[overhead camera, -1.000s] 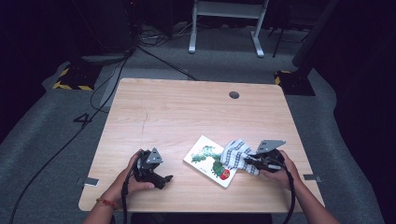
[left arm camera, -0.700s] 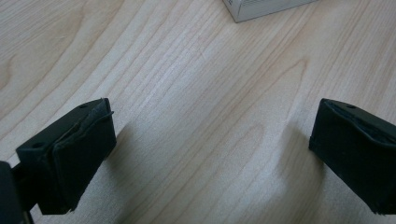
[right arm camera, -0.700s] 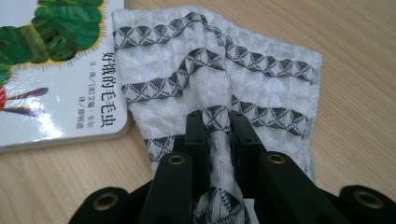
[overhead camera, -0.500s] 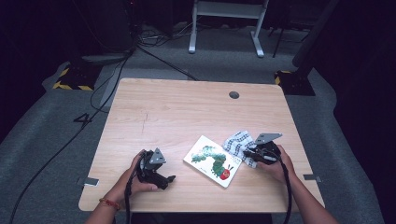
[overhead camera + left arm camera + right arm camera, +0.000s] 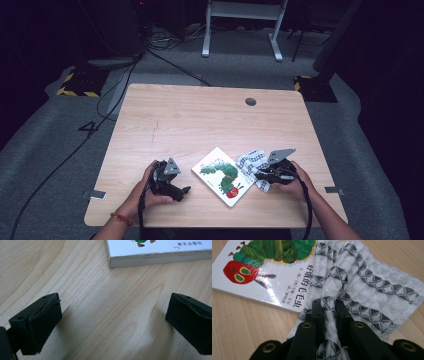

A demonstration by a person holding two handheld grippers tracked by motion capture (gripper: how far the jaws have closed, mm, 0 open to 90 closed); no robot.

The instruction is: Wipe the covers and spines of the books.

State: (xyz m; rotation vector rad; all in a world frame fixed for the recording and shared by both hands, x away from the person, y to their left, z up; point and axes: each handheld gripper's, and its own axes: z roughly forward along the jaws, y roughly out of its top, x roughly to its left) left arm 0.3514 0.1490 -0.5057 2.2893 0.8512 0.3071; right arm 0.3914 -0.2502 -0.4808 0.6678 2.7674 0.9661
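Soft, floppy cloth [image 5: 362,282] is bunching between the right gripper [image 5: 329,305]'s clenched fingers, while the left gripper [image 5: 112,322]'s fingers are gaping wide.

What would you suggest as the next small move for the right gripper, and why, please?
Probably draw the cloth a little farther off the book. The right gripper has a fold pinched between its jaws, yet in its view the cloth's edge overlaps the book's corner.

Even overhead light brightens the table [image 5: 210,125], while the floor around it sinks into darkness. The book's [image 5: 274,282] glossy cover glares just ahead of the right gripper [image 5: 328,307]. Soft shadows pool beside the left gripper [image 5: 110,322], whose near jaws blur.
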